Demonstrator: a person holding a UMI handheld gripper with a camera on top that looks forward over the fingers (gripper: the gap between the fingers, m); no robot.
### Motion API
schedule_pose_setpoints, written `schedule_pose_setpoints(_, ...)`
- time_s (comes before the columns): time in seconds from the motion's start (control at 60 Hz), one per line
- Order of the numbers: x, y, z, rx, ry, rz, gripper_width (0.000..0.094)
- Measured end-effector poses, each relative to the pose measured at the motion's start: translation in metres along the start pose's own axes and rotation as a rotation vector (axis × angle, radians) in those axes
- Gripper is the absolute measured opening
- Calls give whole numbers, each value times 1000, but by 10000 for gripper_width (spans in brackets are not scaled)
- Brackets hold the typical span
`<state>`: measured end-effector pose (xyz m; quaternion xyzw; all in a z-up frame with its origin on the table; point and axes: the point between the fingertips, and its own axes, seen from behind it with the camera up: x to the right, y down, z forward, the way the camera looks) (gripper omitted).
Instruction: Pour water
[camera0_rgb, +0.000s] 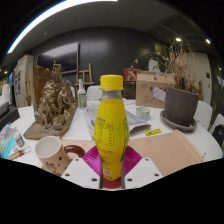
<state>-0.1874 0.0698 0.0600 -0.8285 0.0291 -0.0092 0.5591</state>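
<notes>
Gripper: the gripper (110, 168) is clamped on the yellow bottle (111, 128), its two fingers pressing the bottle's lower body from either side.
Pads: the magenta pads (94, 160) show at both flanks of the bottle's base, tight against it.
Bottle: upright between the fingers, filled with yellow liquid, a yellow cap (111, 82) on top and a printed label around the middle.
Table: a white table (82, 125) spreads beyond the fingers.
Mug: a white mug (48, 149) with a brown handle stands near the left finger, apart from the bottle.
Mat: a tan mat (168, 150) lies on the table just past the right finger.
Figurine: a brown sculpture (55, 103) on a flat base stands beyond the mug, well left of the bottle.
Planter: a dark grey pot (182, 105) holding dry stems sits on a saucer beyond the tan mat.
Box: a cardboard box (152, 88) rests at the table's far side, left of the pot.
Small bottle: a pale bottle (81, 94) stands far back, beside the sculpture.
</notes>
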Motion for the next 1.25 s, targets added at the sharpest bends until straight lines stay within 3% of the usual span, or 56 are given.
schedule_pose_setpoints(0.05, -2, 0, -3, 8, -3, -6, 363)
schedule_pose_setpoints(0.15, -2, 5, -7, -23, 0, 0, 518)
schedule_pose_setpoints(0.217, 2, 6, -17, -60, 17, 12, 874)
schedule_pose_setpoints(0.267, 6, 3, -31, -75, 39, 19, 821)
schedule_pose_setpoints(0.333, 8, -6, -59, -83, 63, 11, 871)
schedule_pose_setpoints(0.6, -28, -11, -225, -203, 69, -5, 859)
schedule_pose_setpoints(0.783, -60, -8, -319, -199, 60, -56, 858)
schedule_pose_setpoints(1.25, -73, -2, -365, -184, 79, -115, 858)
